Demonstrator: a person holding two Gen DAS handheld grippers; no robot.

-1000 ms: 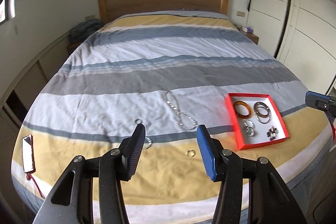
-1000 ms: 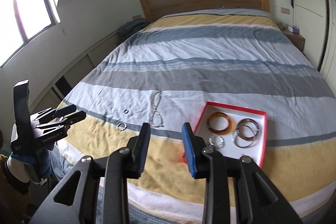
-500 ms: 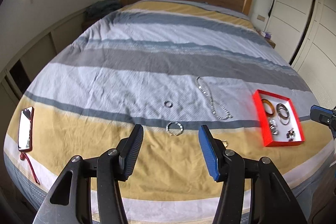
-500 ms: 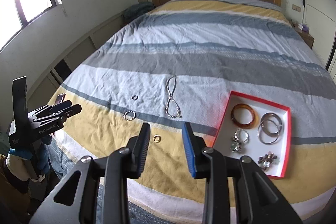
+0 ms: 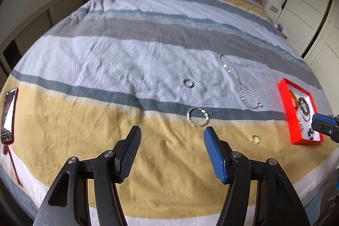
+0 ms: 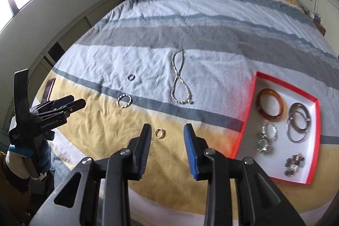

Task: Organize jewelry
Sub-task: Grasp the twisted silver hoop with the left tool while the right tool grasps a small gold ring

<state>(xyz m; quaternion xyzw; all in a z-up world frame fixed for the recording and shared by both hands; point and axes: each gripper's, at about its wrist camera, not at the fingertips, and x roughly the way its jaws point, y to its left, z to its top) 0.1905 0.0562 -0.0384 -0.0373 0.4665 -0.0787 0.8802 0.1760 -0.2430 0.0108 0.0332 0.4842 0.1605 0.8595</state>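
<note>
1. Four loose pieces lie on the bed [image 6: 211, 39]. From left to right in the right wrist view they are a twisted silver bracelet [image 6: 124, 100], a small dark ring [image 6: 131, 77], a gold ring [image 6: 160, 132] and a beaded necklace [image 6: 179, 79].
2. At far left lies a red phone [image 5: 8, 113], no part of the job.
3. Each piece looks light. The rings are hard, smooth and likely to slip, so pinch across the band. The necklace is limp and would dangle, so take it near its middle crossing.
4. The left tool [image 5: 171, 151] is spread wide and holds nothing. It hovers above the yellow stripe, with the silver bracelet just beyond its tips.
5. The right tool [image 6: 167, 141] is also spread and empty. The gold ring sits just ahead, between its tips, untouched.
6. At right, the red tray [image 6: 245, 120] already holds bangles, a watch and a beaded piece.
</note>
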